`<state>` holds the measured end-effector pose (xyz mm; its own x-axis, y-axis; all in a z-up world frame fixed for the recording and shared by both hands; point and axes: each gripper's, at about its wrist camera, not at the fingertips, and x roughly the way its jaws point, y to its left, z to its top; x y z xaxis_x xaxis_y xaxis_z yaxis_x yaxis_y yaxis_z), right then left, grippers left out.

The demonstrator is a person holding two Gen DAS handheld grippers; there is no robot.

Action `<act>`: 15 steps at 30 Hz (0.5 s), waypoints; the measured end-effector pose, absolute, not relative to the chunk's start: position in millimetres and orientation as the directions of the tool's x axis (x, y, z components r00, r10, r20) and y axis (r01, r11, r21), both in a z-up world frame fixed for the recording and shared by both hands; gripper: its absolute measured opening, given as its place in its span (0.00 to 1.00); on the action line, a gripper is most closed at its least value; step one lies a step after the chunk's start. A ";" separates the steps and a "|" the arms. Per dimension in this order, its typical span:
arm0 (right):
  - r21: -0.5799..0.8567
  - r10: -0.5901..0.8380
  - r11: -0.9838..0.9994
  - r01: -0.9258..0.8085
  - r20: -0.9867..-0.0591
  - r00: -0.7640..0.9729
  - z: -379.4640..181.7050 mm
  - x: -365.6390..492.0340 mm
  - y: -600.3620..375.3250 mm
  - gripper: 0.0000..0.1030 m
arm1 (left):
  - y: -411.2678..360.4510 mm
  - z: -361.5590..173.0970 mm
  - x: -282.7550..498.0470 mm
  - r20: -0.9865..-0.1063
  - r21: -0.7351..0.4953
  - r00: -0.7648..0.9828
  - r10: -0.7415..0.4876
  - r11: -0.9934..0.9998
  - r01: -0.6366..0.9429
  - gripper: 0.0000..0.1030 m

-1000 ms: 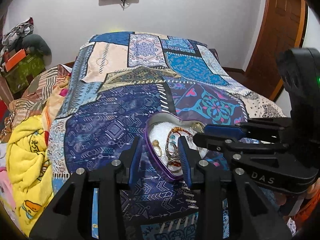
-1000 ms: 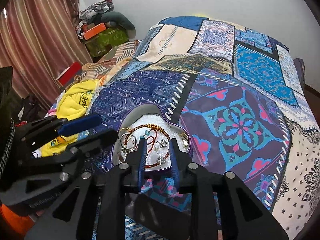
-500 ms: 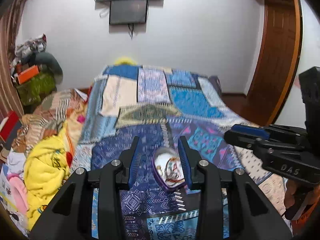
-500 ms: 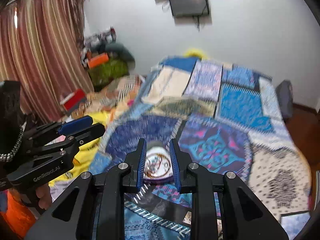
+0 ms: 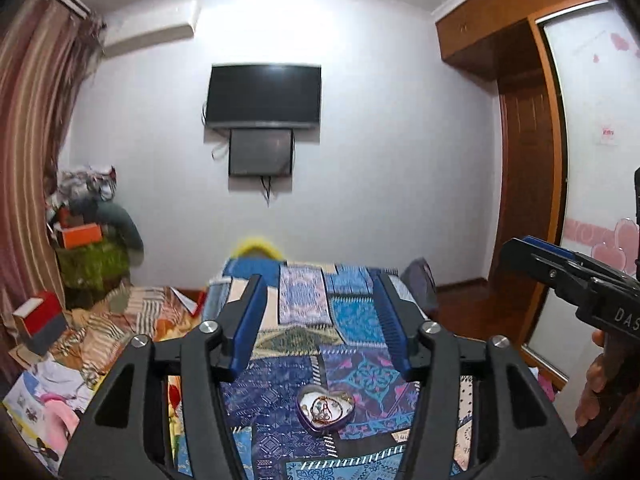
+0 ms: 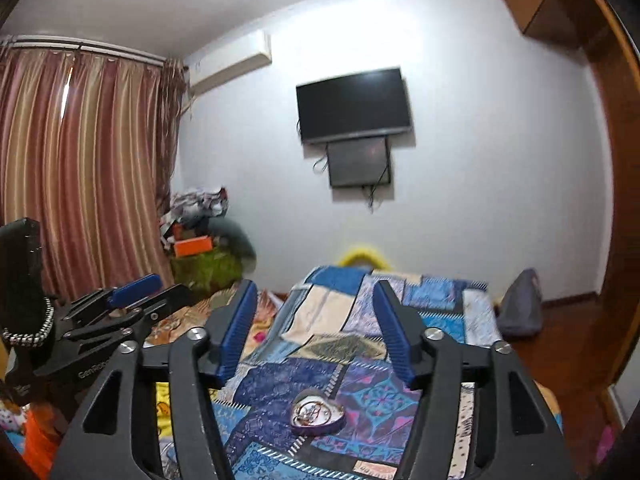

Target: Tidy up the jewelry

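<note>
Heart-shaped jewelry tin [image 5: 326, 410], tangled bracelets [image 5: 325, 407] inside

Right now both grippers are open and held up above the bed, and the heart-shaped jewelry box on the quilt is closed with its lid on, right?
Not quite: the heart-shaped jewelry box is open, no lid on it, with bracelets and chains showing inside, as the left wrist view shows. The rest holds: left gripper and right gripper are open above the bed.

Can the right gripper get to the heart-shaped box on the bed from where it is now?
Probably yes. The right gripper is open and empty, the heart-shaped box lies uncovered on the bedspread, and nothing stands between them.
</note>
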<state>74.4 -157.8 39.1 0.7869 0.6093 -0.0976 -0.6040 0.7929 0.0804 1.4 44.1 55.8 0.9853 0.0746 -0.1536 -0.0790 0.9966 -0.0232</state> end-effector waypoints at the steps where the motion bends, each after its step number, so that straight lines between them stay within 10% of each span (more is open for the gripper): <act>1: 0.075 0.601 0.799 -0.597 -0.090 0.794 39.3 70.0 -157.7 0.68 | 43.3 57.4 -3.2 -0.145 -0.020 0.986 0.079 0.996 -0.083 0.58; 7: 0.076 0.558 0.830 -0.553 -0.083 0.826 31.7 62.8 -151.5 0.85 | 37.4 59.6 -28.3 -0.101 -0.003 0.984 0.145 0.989 -0.146 0.91; 15: 0.074 0.531 0.847 -0.526 -0.098 0.842 29.1 57.4 -155.0 0.96 | 38.6 56.7 -38.4 -0.110 -0.031 0.982 0.155 0.987 -0.159 0.95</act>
